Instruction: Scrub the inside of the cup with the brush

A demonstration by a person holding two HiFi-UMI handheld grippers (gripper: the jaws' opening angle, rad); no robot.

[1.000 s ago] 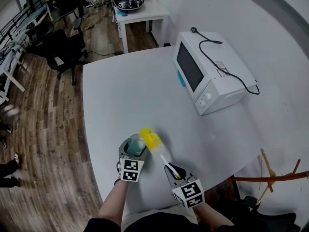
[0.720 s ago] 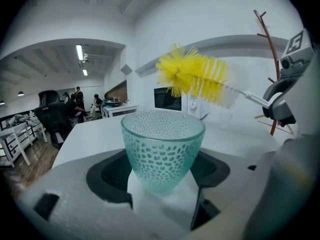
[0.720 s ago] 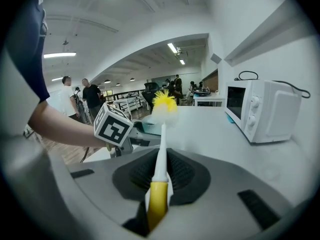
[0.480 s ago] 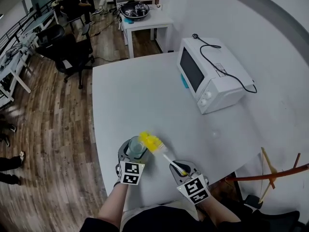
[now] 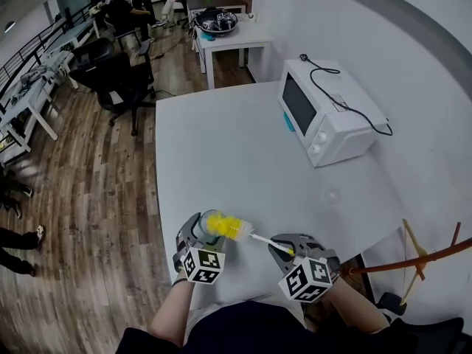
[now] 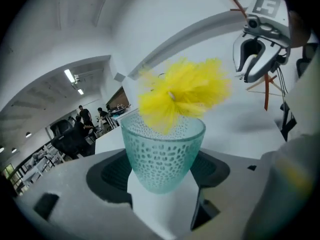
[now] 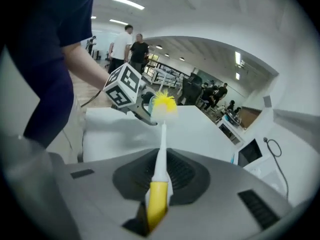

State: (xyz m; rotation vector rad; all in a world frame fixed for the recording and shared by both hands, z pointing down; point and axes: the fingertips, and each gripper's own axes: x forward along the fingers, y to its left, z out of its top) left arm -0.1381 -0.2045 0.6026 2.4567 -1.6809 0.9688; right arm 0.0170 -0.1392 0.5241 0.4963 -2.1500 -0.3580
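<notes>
In the head view, the left gripper (image 5: pixel 194 243) is clamped around a pale green dimpled glass cup (image 5: pixel 198 229) near the front left corner of the white table (image 5: pixel 243 146). The right gripper (image 5: pixel 281 246) holds a brush with a yellow bristle head and white stem (image 5: pixel 224 227). Over the last second the stem has dropped from a steep slant to nearly level, and the bristles have moved from beside the rim to over the cup's mouth. Judging by this, entry is just starting and the scrubbing itself has not begun. The table's left edge, with the wooden floor (image 5: pixel 88 198) below, lies just beside the cup. Ahead, bare tabletop runs well clear to the white microwave (image 5: pixel 332 116).

In the left gripper view, the jaws are closed on the cup's lower part, and the cup stands upright between them. The yellow bristles sit at the rim, the lowest tuft dipping just inside and most of the head above it. The cup looks empty below them, so the head probably has depth left to go down.

In the right gripper view, the jaws are shut on the brush's yellow grip. The white stem points straight along them toward the cup, with nothing in the way.
</notes>
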